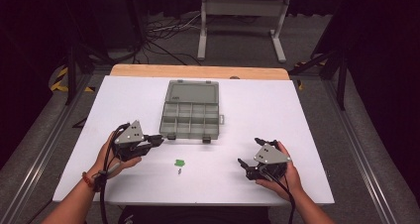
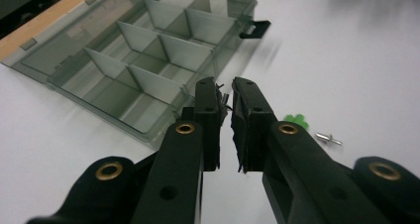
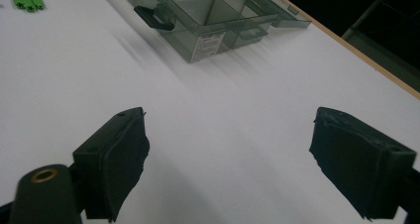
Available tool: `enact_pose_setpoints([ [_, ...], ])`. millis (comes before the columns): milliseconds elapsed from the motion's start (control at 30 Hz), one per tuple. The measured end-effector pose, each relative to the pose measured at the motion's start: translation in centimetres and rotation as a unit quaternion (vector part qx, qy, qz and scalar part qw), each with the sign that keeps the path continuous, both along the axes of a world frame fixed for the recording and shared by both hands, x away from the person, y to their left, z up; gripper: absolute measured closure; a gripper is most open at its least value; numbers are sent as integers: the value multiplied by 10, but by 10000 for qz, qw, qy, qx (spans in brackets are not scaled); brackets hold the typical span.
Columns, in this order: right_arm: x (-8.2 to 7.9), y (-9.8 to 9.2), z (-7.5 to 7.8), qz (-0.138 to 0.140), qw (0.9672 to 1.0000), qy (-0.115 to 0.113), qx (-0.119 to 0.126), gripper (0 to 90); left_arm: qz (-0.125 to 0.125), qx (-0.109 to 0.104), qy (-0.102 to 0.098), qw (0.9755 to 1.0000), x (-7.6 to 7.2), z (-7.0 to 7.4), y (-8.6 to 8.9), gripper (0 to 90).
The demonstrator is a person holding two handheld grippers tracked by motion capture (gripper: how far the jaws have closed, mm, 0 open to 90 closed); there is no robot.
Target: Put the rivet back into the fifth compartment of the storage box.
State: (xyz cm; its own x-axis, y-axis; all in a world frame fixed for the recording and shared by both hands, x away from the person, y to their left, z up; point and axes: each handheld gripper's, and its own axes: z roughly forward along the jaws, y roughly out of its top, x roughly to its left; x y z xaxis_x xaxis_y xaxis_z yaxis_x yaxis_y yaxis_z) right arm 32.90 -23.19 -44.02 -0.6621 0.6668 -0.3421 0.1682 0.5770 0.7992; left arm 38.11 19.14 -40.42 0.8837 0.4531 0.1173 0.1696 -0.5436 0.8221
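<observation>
jaws: left gripper (image 2: pixel 226 92) nipping a tiny dark item, hard to identify | right gripper (image 3: pixel 228 164) wide, empty

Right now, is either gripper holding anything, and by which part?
The left gripper pinches a small dark thing at its jaw tips; what it is, or which part is gripped, cannot be told. The right gripper is open and empty.

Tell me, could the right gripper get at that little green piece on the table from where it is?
Probably yes. The right gripper has its jaws wide open with nothing between them, and only bare white table lies between it and the green piece. The small metal pin sits close beside the piece, so it might get nudged.
</observation>
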Motion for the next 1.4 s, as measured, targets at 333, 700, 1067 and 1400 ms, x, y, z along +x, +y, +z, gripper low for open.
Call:
enact_pose_setpoints([
  [333, 0, 2, -1, 18, 10000, 18, -34, 149, 117, -166, -19, 9998, 22, 10, -1, 820],
  [700, 0, 3, -2, 40, 10000, 30, -53, 149, 305, -151, 103, 9994, 45, 3, -4, 820],
  [1067, 0, 5, -3, 42, 9999, 62, -95, 149, 380, -88, 189, 9991, 62, -2, -19, 820],
  [1400, 1, 3, -3, 20, 9999, 35, -103, 149, 378, -98, 315, 9987, 67, -13, -23, 820],
])
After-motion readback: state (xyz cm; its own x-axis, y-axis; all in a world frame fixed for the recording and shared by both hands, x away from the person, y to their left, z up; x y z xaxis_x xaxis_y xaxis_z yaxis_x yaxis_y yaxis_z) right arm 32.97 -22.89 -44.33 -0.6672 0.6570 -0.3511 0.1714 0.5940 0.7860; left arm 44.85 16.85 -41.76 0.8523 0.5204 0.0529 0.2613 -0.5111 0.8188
